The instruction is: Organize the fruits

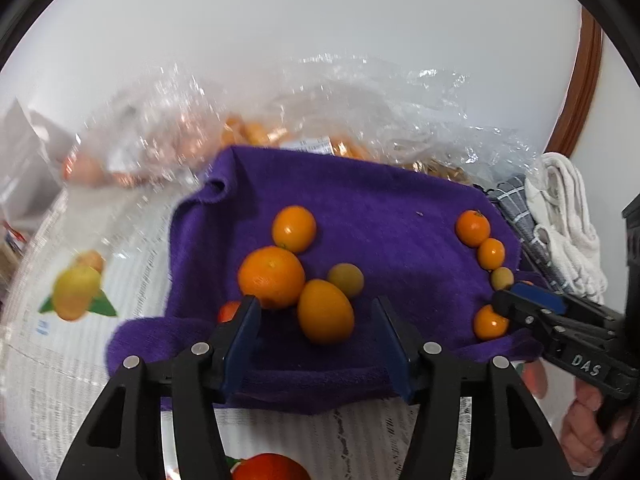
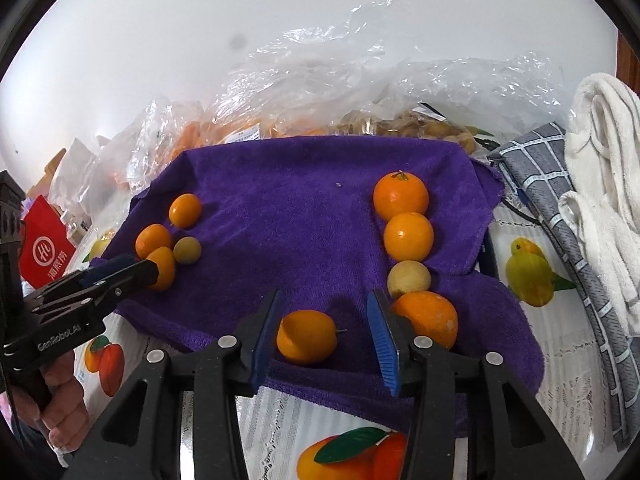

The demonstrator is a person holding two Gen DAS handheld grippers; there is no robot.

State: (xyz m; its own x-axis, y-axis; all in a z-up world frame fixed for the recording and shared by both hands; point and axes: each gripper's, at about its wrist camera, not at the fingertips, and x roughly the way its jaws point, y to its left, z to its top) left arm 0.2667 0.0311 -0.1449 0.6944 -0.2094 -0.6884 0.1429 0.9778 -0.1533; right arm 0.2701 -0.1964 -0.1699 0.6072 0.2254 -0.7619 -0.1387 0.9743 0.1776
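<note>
A purple towel [image 1: 380,216] [image 2: 304,208] lies on the table with fruits on it. In the left wrist view my left gripper [image 1: 316,330] is open around an oval orange fruit [image 1: 325,312], next to a big orange [image 1: 271,277], another orange [image 1: 294,229] and a greenish fruit [image 1: 345,280]. In the right wrist view my right gripper [image 2: 326,330] is open with an orange fruit [image 2: 306,336] between its fingers. A column of fruits [image 2: 408,236] lies along the towel's right side. The right gripper [image 1: 516,304] shows in the left view, the left gripper [image 2: 132,272] in the right view.
Clear plastic bags [image 2: 360,92] with more fruit lie behind the towel. A grey checked cloth [image 2: 560,208] and white towels [image 2: 604,168] lie at the right. A red bag [image 2: 44,240] stands at the left. The tablecloth [image 1: 80,320] has fruit prints.
</note>
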